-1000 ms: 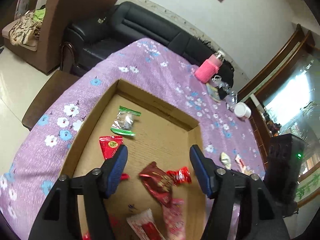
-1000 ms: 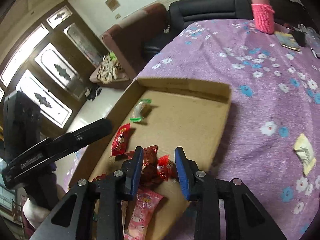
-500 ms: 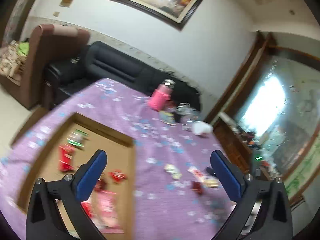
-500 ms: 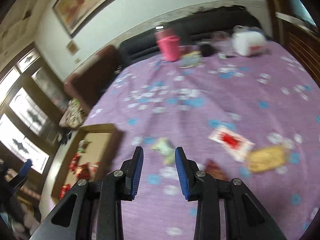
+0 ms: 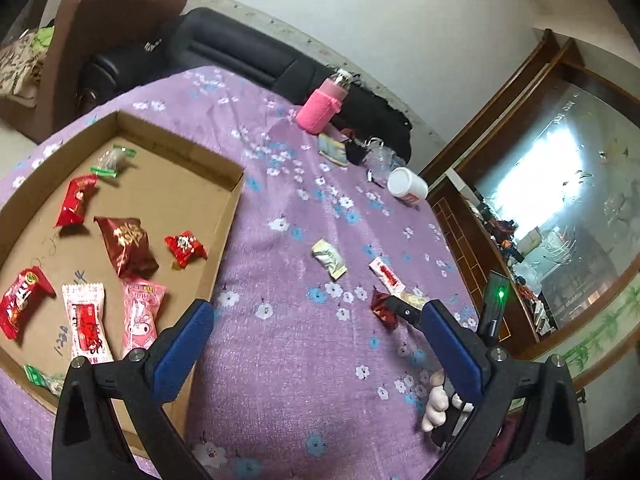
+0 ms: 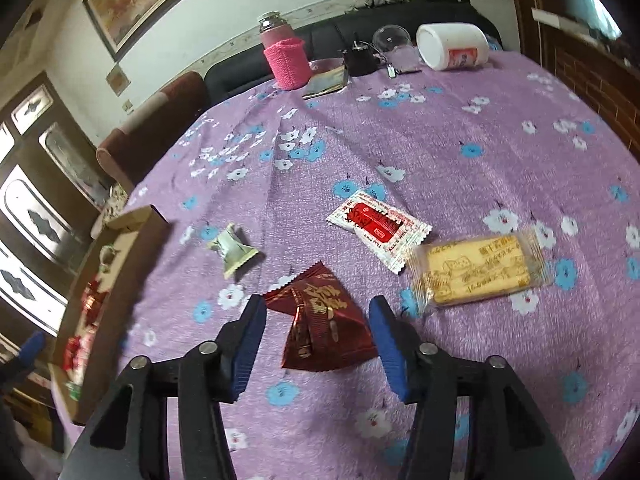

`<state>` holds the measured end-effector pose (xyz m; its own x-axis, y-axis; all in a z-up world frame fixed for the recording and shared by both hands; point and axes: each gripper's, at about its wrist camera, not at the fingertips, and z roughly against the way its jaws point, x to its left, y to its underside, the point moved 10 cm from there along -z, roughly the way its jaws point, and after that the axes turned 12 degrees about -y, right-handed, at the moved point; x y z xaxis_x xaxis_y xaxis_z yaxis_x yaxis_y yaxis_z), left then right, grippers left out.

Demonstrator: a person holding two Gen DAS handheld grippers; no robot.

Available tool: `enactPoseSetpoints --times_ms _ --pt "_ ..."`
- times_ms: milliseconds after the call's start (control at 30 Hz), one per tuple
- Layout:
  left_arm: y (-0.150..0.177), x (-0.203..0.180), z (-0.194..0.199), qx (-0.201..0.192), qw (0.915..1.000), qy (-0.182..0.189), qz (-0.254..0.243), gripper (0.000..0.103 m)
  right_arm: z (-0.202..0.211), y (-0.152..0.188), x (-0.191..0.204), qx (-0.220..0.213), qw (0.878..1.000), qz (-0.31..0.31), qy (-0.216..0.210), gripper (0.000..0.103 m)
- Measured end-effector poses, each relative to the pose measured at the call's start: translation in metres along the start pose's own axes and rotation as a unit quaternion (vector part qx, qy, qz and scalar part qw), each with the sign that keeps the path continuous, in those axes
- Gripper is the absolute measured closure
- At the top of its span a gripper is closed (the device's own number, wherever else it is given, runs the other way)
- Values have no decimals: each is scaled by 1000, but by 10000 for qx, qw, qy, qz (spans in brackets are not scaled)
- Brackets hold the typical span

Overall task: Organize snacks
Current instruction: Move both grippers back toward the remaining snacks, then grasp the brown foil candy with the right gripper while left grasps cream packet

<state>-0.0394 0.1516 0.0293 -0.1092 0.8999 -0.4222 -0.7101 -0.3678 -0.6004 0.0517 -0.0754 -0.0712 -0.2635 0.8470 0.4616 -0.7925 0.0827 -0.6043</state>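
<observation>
A shallow cardboard box [image 5: 230, 216] on the purple flowered tablecloth holds several snack packets. Loose snacks lie on the cloth to its right: a dark red packet [image 6: 320, 328], a white-and-red packet [image 6: 376, 228], a clear-wrapped biscuit [image 6: 476, 270] and a pale green packet [image 6: 234, 250]. My right gripper [image 6: 318, 328] is open with its jaws on either side of the dark red packet, not touching it. My left gripper [image 5: 316, 340] is wide open and empty above bare cloth beside the box's right wall. The right gripper also shows in the left wrist view [image 5: 404, 312].
At the table's far side stand a pink-sleeved bottle [image 6: 286, 60], a white tub on its side [image 6: 452, 50], a glass [image 6: 390, 38], a small dark object and a booklet [image 6: 326, 84]. A black sofa and a brown armchair stand beyond. The box's edge [image 6: 132, 220] lies left of the right gripper.
Both grippers swung from over the box to the cloth on its right. The right gripper opened wider and came down around the dark red packet. The left gripper opened wide.
</observation>
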Motion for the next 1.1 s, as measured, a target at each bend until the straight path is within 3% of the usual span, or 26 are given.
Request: enactPoseSetpoints --times_ms 233,300,467,733,967,1067,1100 --pt "0 -15 -28 246 9993 -189 -193 0 -22 5 10 194 9969 682 328 46" --pt "-2 -22 -41 326 9988 -242 -277 0 -23 6 13 212 9956 826 398 56" --pt "-6 -39 -91 765 9965 -213 -277 0 -18 3 10 51 9973 694 229 69" --pt "-3 -65 -168 1316 9898 -337 -426 0 -7 1 5 -129 9993 350 -86 73" --pt "-4 -80 -203 1342 9844 -633 -946 1 -1 -3 2 -239 9994 221 -133 75" --pt "-5 -87 -211 1230 9787 -886 -1383 12 -1 -3 2 -252 9994 222 -120 75" --pt "-4 -89 -214 1232 9761 -942 -1520 23 0 -4 2 -262 9993 223 -116 75"
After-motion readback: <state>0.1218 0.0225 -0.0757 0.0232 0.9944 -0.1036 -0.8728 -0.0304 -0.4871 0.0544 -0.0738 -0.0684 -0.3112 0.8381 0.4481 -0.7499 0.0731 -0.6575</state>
